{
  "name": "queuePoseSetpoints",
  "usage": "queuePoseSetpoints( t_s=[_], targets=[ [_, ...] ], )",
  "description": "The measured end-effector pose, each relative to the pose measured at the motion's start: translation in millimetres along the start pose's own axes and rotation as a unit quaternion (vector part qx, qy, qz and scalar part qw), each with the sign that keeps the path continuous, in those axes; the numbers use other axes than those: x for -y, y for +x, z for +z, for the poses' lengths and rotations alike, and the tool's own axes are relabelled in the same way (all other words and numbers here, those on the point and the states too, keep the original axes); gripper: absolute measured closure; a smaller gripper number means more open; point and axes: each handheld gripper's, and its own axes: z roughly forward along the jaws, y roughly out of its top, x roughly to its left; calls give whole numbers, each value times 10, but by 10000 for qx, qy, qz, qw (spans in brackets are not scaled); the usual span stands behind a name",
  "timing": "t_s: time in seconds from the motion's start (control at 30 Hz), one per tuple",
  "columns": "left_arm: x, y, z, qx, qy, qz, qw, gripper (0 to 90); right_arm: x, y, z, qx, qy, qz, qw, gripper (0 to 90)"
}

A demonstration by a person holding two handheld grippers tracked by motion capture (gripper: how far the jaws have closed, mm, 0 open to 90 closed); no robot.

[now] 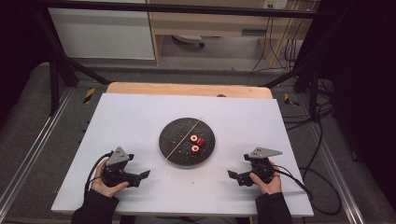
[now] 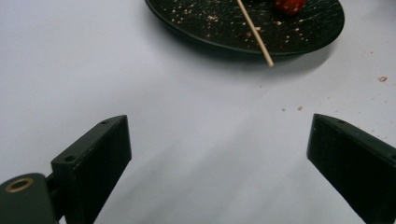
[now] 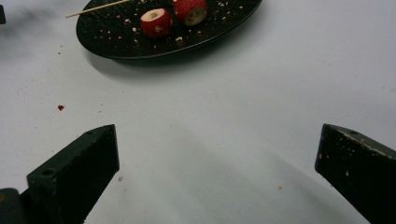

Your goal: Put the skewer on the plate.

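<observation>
A white sheet (image 1: 140, 140) covers the wooden table (image 1: 187, 88), which stands on a grey floor inside a dark frame, with pale cabinets and hanging cables behind. At the near left, the left gripper (image 1: 144, 175) rests low over the sheet in the person's hand, its jaws spread wide with nothing between them. In the middle of the sheet sits a round black plate (image 1: 175, 133), speckled with pale crumbs. A thin wooden skewer (image 1: 184, 138) lies slantwise across its left half, one end jutting over the near rim. Right of the skewer, three small red fruit pieces (image 1: 196, 143) cluster together, two showing pale cut centres. At the near right, the right gripper (image 1: 231, 175) is likewise released and empty, pointing toward the plate but well apart from it.
</observation>
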Motion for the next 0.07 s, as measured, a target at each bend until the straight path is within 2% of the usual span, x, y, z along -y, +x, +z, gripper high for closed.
queuePoseSetpoints(
  t_s=[0.07],
  targets=[
    [3,4,-2,-17,-15,-22,10000,62,-2,0,-3,-13,-4,7,10000,8]
  ],
)
